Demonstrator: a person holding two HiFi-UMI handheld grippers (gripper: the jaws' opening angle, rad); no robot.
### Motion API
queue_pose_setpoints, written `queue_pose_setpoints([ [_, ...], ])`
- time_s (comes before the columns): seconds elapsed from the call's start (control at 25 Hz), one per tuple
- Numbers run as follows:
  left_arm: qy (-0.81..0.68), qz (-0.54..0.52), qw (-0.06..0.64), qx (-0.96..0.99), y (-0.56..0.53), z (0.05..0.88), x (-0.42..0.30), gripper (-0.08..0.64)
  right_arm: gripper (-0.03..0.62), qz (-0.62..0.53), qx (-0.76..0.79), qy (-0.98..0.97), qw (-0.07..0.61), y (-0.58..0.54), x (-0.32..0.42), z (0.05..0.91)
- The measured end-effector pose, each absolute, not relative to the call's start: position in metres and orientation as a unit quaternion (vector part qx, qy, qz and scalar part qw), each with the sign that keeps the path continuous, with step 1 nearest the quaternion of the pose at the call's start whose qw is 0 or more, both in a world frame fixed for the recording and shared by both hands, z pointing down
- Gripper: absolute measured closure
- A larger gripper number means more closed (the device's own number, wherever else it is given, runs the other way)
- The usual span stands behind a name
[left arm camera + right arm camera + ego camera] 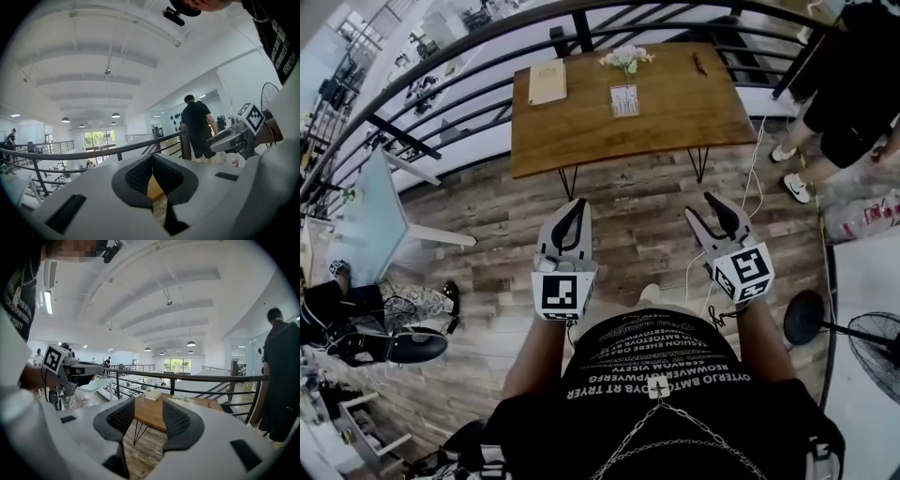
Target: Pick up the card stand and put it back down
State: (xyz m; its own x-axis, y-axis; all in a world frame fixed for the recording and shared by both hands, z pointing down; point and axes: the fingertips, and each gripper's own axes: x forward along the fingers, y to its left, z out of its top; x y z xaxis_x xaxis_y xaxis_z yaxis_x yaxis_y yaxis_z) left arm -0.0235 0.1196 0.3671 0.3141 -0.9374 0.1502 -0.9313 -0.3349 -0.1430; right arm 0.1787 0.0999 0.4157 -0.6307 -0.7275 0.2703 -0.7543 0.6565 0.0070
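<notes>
The card stand [624, 100], a small upright white card, sits near the middle of the wooden table [581, 131] at the far side of the head view. Both grippers hang over the plank floor well short of the table, with nothing in them. My left gripper [573, 208] has its jaw tips touching; in the left gripper view the left gripper [151, 161] shows its pads meeting at the tip. My right gripper [705, 206] stands open. The right gripper [149, 416] looks towards the table [197, 403], with a clear gap between its pads.
Also on the table are a bunch of pale flowers [626, 58], a tan book [547, 82] and a small dark item [699, 64]. A black railing [487, 37] curves behind it. A person [844, 84] stands at the right, with a fan [877, 342] nearer me. A pale table [370, 216] stands at the left.
</notes>
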Motion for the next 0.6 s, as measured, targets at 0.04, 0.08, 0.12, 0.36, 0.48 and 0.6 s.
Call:
queue_pose_setpoints([
  [0.04, 0.578, -0.107, 0.015, -0.809, 0.119, 0.367, -0.022, 0.534, 0.399, 0.057, 0.411, -0.901, 0.124, 0.098, 0.182, 0.417],
  [0.08, 0.58, -0.111, 0.014, -0.807, 0.12, 0.368, -0.023, 0.534, 0.399, 0.061, 0.41, -0.902, 0.123, 0.096, 0.185, 0.419],
  [0.12, 0.583, -0.114, 0.013, -0.804, 0.12, 0.369, -0.024, 0.532, 0.399, 0.064, 0.409, -0.902, 0.122, 0.095, 0.186, 0.42],
  [0.36, 0.596, -0.118, 0.002, -0.794, 0.124, 0.372, -0.029, 0.534, 0.399, 0.065, 0.404, -0.905, 0.121, 0.084, 0.192, 0.423],
  [0.48, 0.594, -0.115, -0.005, -0.796, 0.127, 0.373, -0.029, 0.534, 0.4, 0.065, 0.406, -0.904, 0.117, 0.082, 0.192, 0.421],
  [0.6, 0.594, -0.113, 0.009, -0.796, 0.12, 0.369, -0.029, 0.534, 0.399, 0.063, 0.407, -0.904, 0.117, 0.08, 0.189, 0.42],
])
